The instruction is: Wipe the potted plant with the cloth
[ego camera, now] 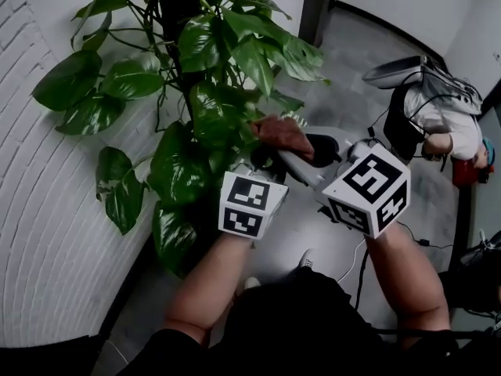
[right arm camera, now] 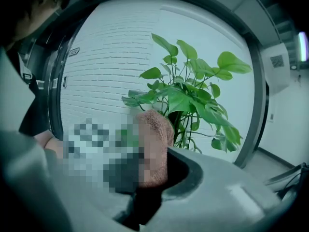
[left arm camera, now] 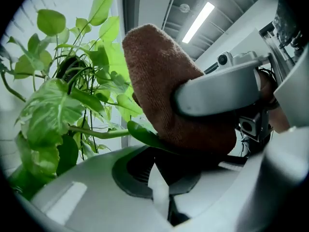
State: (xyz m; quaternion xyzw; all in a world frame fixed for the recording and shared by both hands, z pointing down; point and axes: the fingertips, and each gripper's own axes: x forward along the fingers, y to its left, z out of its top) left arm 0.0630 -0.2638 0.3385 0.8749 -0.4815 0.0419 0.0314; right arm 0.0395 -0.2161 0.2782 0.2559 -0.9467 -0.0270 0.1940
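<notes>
The potted plant (ego camera: 211, 53) with big green leaves stands against the wall. My right gripper (ego camera: 301, 151) is shut on a brown cloth (ego camera: 280, 134) and presses it on top of a leaf at the plant's right side. In the right gripper view the cloth (right arm camera: 155, 144) sticks up between that gripper's (right arm camera: 149, 178) jaws, with the plant (right arm camera: 193, 95) behind it. My left gripper (ego camera: 262, 159) reaches under the same spot. In the left gripper view a dark green leaf (left arm camera: 145, 136) runs into that gripper's (left arm camera: 161, 153) shut jaws, right under the cloth (left arm camera: 164, 81).
A white brick wall (ego camera: 47, 210) runs along the left behind the plant. A person (ego camera: 446, 120) sits at the far right on the grey floor (ego camera: 329, 61), with cables (ego camera: 415, 237) trailing nearby. A dark pillar (ego camera: 317, 6) stands behind the plant.
</notes>
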